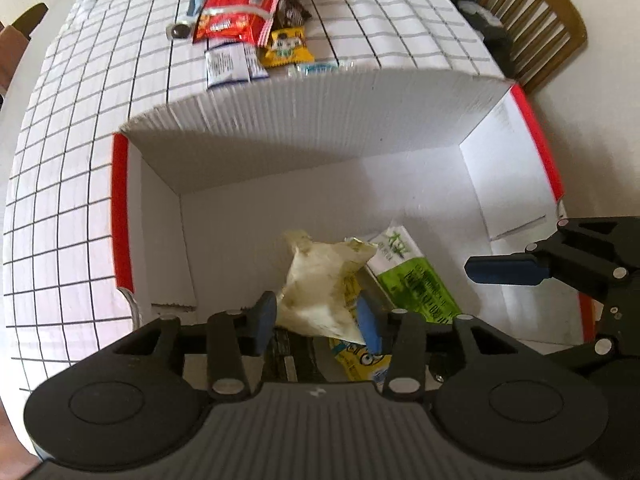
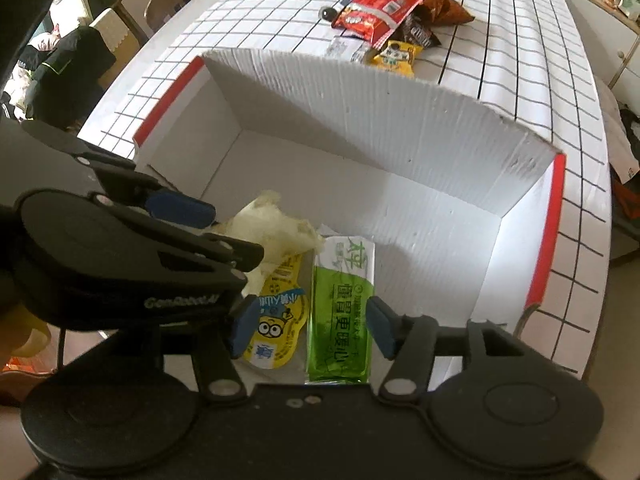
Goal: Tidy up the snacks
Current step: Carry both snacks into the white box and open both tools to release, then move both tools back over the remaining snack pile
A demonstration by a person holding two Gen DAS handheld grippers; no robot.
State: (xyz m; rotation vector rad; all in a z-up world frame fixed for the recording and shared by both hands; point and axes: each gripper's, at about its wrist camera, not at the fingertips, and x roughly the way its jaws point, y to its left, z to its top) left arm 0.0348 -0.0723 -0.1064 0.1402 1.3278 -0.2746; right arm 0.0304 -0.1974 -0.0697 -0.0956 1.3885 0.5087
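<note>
A white cardboard box [image 1: 280, 112] [image 2: 360, 104] with red side edges stands on the checked tablecloth. Inside lie a green packet [image 1: 416, 276] [image 2: 344, 312], a yellow cartoon pouch [image 1: 360, 356] [image 2: 280, 328] and a crumpled cream packet [image 1: 320, 284] [image 2: 272, 228]. My left gripper [image 1: 316, 320] [image 2: 216, 236] is over the box with its jaws open around the cream packet, not clearly pinching it. My right gripper [image 2: 308, 328] is open above the green packet and pouch; one of its fingers [image 1: 504, 268] shows in the left wrist view.
Beyond the box lies a pile of snacks: a red bag [image 1: 236, 12] [image 2: 372, 12], a brown bag [image 2: 444, 8], a yellow packet [image 1: 284, 46] [image 2: 394, 56], white sachets [image 1: 228, 64]. A wooden chair [image 1: 532, 24] stands at the table's right.
</note>
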